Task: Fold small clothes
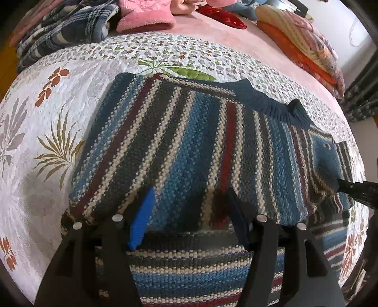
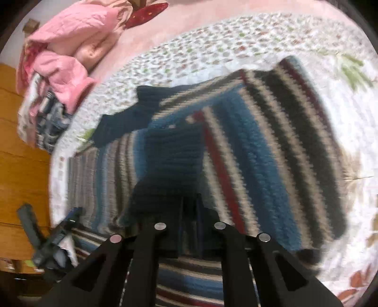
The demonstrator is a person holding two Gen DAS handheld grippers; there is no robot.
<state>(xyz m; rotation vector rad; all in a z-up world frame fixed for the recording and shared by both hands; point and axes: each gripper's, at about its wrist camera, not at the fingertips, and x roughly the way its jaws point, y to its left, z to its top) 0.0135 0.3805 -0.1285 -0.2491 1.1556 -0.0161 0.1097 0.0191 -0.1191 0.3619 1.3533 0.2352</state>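
Mid-fold: sweater (image 1: 189, 146) flat on bed (image 1: 47, 99), one side doubled over. Left claw (image 1: 189, 212) released above hem; right claw (image 2: 191, 212) seemingly clenched on sleeve. Further folds left.

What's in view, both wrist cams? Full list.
sweater: 1, blue, grey, cream and red stripes with a navy collar, spread on the quilt, near part folded.
quilt: 1, white with floral print, under the sweater.
pink sheet: 1, beyond the quilt.
plaid cloth: 1, blue and white, far left.
pink garments: pile, count unclear, far edge.
red cushion: 1, far edge.
folded blankets: stack, orange and cream, far right.
left gripper: black, one blue finger, open over the sweater.
right gripper: black, on the sweater, blurred.
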